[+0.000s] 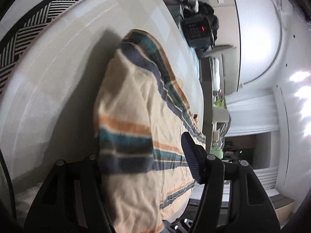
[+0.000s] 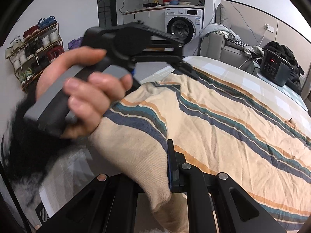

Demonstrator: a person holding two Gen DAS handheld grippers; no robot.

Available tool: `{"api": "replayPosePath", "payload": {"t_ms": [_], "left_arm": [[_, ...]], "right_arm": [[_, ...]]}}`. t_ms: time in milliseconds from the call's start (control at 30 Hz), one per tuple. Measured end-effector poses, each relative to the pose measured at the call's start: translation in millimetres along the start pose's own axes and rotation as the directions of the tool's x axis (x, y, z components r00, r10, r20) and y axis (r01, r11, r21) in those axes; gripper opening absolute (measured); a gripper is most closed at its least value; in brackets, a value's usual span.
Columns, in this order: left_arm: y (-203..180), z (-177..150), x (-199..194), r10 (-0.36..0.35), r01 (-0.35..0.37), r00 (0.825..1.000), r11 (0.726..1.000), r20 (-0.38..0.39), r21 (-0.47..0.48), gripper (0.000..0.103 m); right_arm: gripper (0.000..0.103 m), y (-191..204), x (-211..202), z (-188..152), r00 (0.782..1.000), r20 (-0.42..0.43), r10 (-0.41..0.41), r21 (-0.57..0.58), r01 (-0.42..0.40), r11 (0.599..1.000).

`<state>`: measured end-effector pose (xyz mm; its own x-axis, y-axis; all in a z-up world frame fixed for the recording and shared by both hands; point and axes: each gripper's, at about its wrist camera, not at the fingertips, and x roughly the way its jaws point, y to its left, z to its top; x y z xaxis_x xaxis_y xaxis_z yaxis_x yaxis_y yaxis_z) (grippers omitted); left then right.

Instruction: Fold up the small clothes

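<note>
"Where are we looking in, then?"
"A small home: a washing machine [image 2: 182,24] is sitting under a kitchen counter [image 2: 159,8], shoes are crowding a rack [image 2: 35,44], a sofa [image 2: 229,44] is waiting behind."

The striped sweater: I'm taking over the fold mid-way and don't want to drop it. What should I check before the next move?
1. Right gripper shut on the striped sweater: ok, cloth pinched at the near edge.
2. Left gripper gripping the cloth: cannot tell; it meets the far edge, and in its own view a fold drapes over one finger, the other finger bare.
3. Sweater supported on the table: ok.
4. Sleeve flat: not ok, it is bunched near the left hand.
5. Black device clear of the sweater: ok.
</note>
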<state>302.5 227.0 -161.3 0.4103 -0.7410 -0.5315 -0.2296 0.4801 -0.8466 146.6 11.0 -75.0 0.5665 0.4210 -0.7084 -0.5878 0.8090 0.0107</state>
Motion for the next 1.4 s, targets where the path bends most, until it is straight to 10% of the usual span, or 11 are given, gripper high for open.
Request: {"api": "replayPosePath", "payload": {"t_ms": [133,300,833,1400], "left_arm": [[-7,14,2,0.041,-0.041,0.999,0.999,0.005,-0.010,0.053],[-16,24,12,0.158,-0.159,0.986,0.987,0.048,0.009,0.012],[-109,13,0,0.203,-0.230,0.965,0.959,0.168,0.166,0.009],[-333,-81,88,0.183,-0.218,0.976,0.865,0.121,0.451,0.007]], "right_arm": [[0.008,0,-1,-2,1.000,0.001,0.009,-0.002,-0.009,1.000],[0.008,-1,1,-3,1.000,-0.001,0.016,-0.004,-0.017,1.000],[0.008,-16,-27,-3,0.995,0.092,0.034,0.094,-0.042,0.995],[0.008,-118,-158,-69,0.936,0.326,-0.132,0.419,-0.018,0.908]]}}
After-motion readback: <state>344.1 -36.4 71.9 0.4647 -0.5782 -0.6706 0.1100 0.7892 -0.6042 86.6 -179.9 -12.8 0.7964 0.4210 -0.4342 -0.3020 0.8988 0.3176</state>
